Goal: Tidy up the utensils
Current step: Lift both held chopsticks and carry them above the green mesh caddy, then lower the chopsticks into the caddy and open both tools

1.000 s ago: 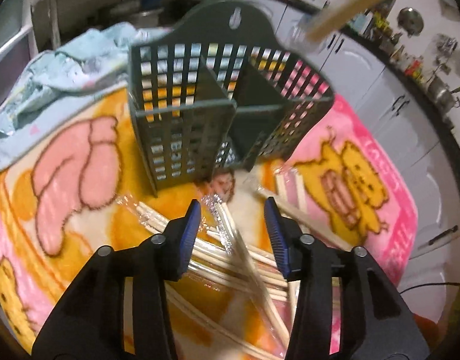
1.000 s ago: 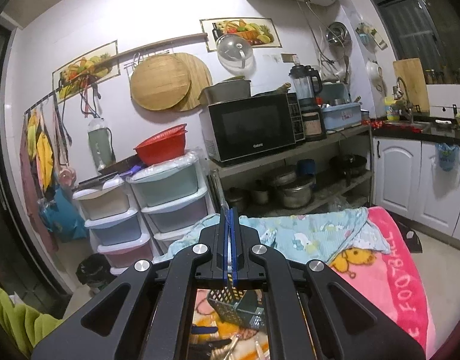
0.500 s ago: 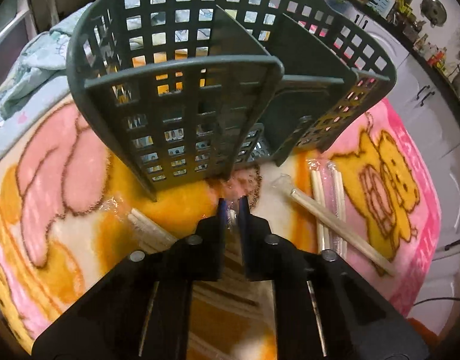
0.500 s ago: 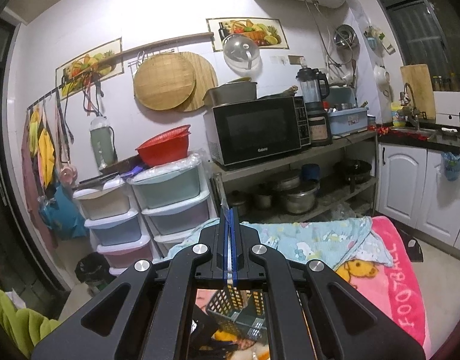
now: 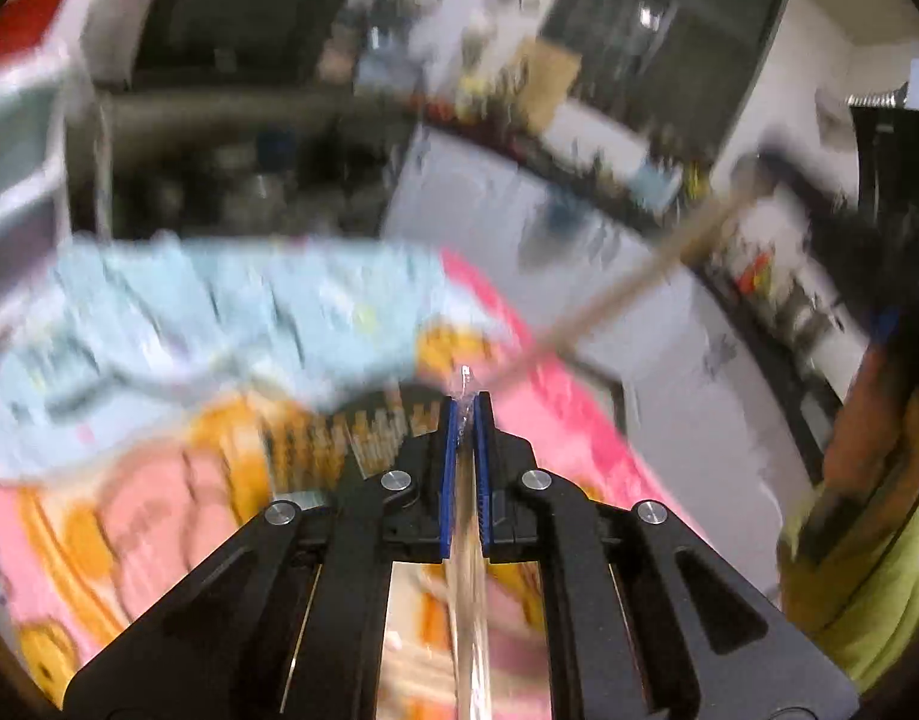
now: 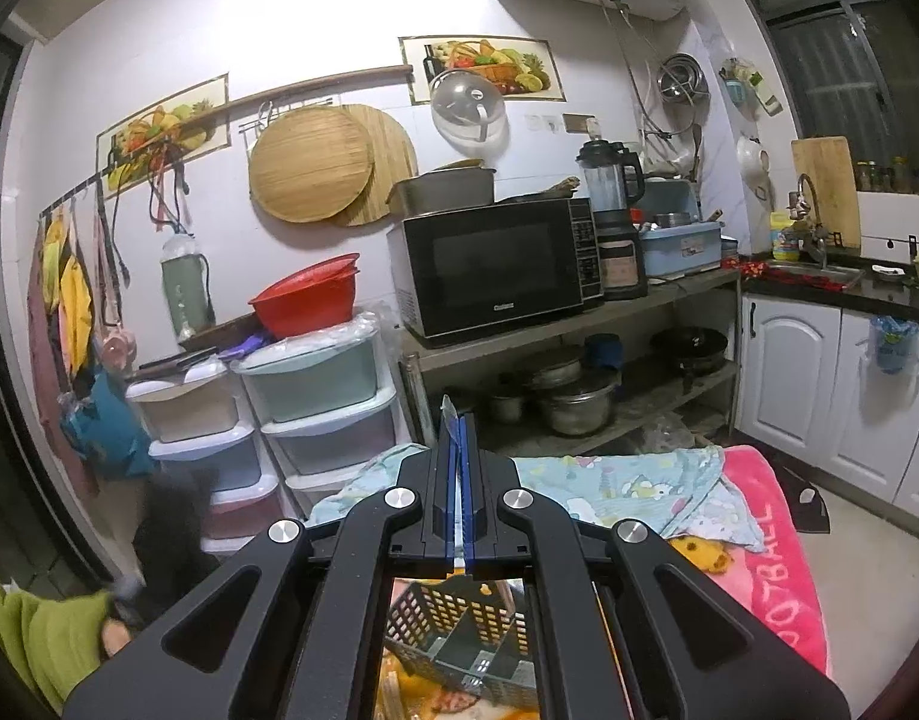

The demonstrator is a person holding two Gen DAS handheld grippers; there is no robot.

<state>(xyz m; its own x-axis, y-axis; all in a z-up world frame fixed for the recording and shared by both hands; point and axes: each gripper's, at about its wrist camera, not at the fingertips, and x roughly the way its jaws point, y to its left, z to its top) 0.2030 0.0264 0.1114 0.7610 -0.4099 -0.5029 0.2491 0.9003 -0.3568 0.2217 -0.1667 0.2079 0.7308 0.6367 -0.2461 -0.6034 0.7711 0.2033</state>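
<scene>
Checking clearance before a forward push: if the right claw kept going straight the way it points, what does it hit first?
Nothing close. The right claw points over the light blue cloth toward the lower shelf holding steel pots. That rack looks first in line, though depth is unclear.

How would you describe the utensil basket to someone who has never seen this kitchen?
Find the pink cartoon blanket before the microwave shelf. The utensil basket stands on it, seen beneath the right gripper: dark grey-green plastic, grid-holed walls, inner dividers.
</scene>
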